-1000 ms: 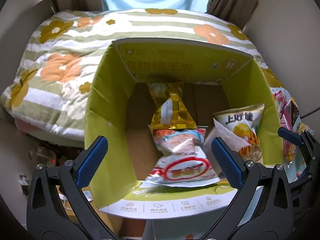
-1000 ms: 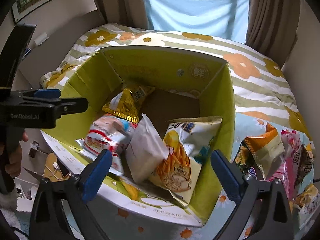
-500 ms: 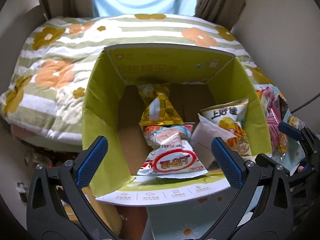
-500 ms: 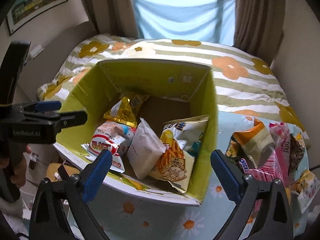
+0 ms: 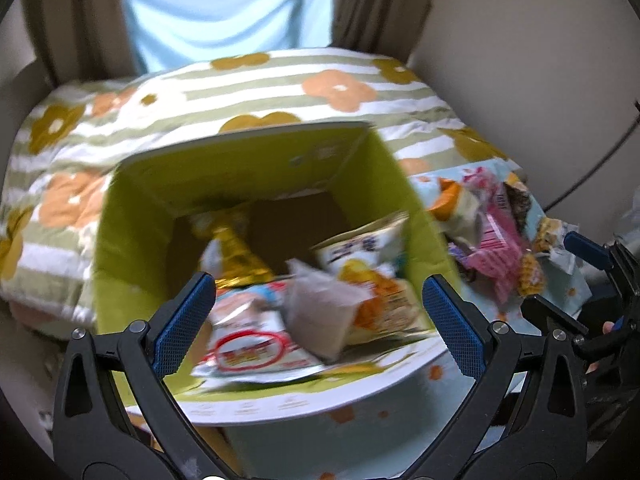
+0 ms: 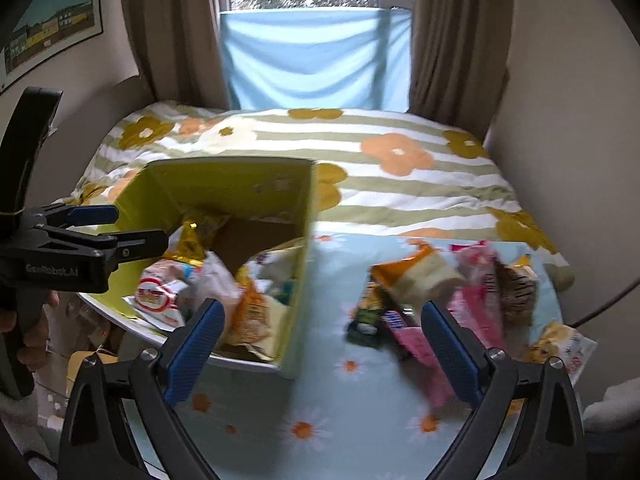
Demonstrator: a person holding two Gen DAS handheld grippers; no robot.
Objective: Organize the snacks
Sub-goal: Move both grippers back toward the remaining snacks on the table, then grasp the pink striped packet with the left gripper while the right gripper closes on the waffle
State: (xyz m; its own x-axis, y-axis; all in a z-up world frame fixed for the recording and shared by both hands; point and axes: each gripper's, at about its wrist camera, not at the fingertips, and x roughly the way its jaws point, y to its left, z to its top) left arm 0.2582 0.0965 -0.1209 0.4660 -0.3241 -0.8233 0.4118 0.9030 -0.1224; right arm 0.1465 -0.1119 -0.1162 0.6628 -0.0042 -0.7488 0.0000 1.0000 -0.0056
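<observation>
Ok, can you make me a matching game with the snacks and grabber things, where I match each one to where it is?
Things:
1. shiny gold foil snack bag
2. pink plastic snack packet
3. green cardboard box
4. left gripper

Places or states:
A. standing on the daisy-print cloth, top open
B. open, holding nothing
C. lying outside the box, in the pile to its right
D. inside the box, toward the back

Pairs: 1-D, 2-C, 3-A, 4-B
</observation>
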